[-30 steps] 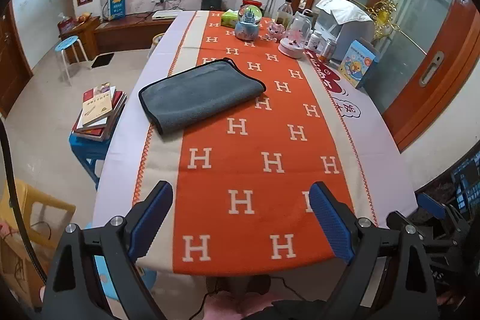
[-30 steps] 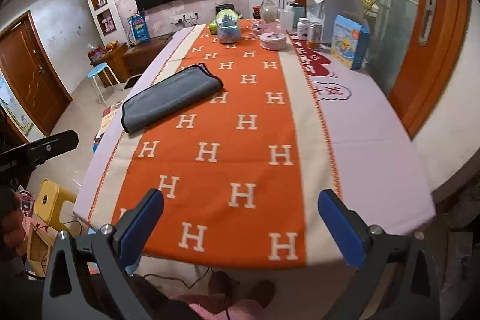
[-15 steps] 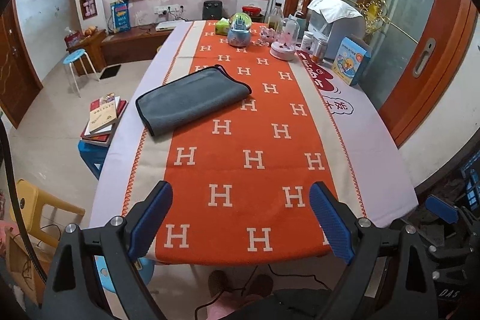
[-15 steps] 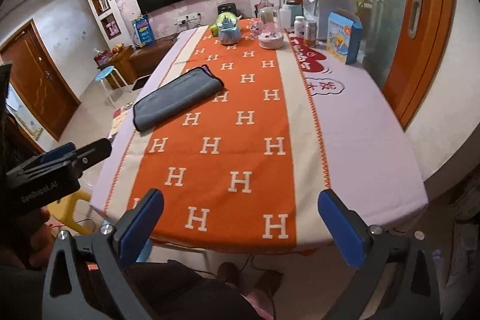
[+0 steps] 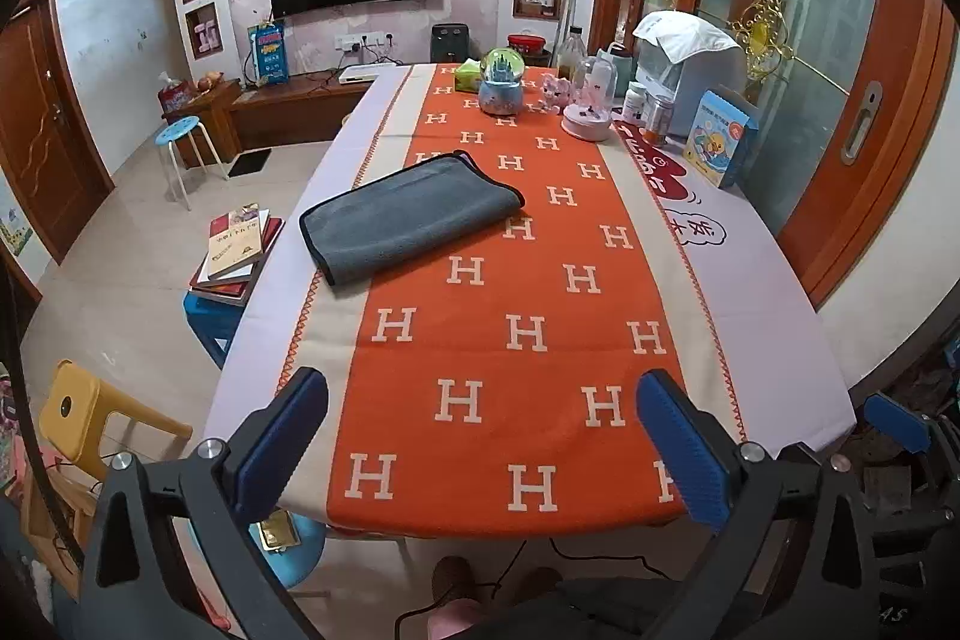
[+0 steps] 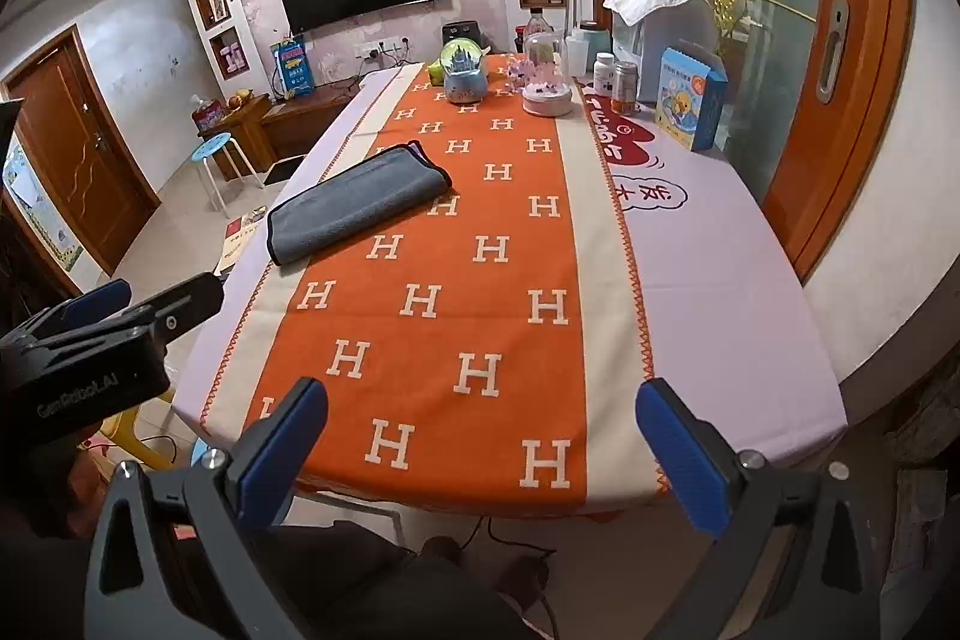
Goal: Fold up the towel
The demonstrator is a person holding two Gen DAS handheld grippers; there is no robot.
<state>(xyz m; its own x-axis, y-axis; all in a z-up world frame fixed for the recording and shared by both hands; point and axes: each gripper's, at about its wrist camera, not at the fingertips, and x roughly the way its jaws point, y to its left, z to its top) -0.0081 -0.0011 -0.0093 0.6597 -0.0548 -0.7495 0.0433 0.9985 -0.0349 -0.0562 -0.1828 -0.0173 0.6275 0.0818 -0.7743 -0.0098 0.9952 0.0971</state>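
A grey towel (image 5: 408, 217) with dark trim lies folded on the left side of the table, partly on the orange runner (image 5: 516, 340); it also shows in the right wrist view (image 6: 354, 205). My left gripper (image 5: 480, 439) is open and empty, held back over the table's near edge, far from the towel. My right gripper (image 6: 480, 445) is open and empty, also back at the near edge. The left gripper's body (image 6: 90, 340) shows at the left of the right wrist view.
At the table's far end stand a snow globe (image 5: 501, 82), a pink music box (image 5: 588, 112), jars, a blue box (image 5: 717, 142) and a covered appliance (image 5: 684, 64). Left of the table are a stool with books (image 5: 237, 250), a yellow stool (image 5: 90, 412) and a blue-topped stool (image 5: 177, 136).
Both grippers have pulled back and risen away from the table, so more of the near edge and floor shows. The towel has not moved. Both stay open.
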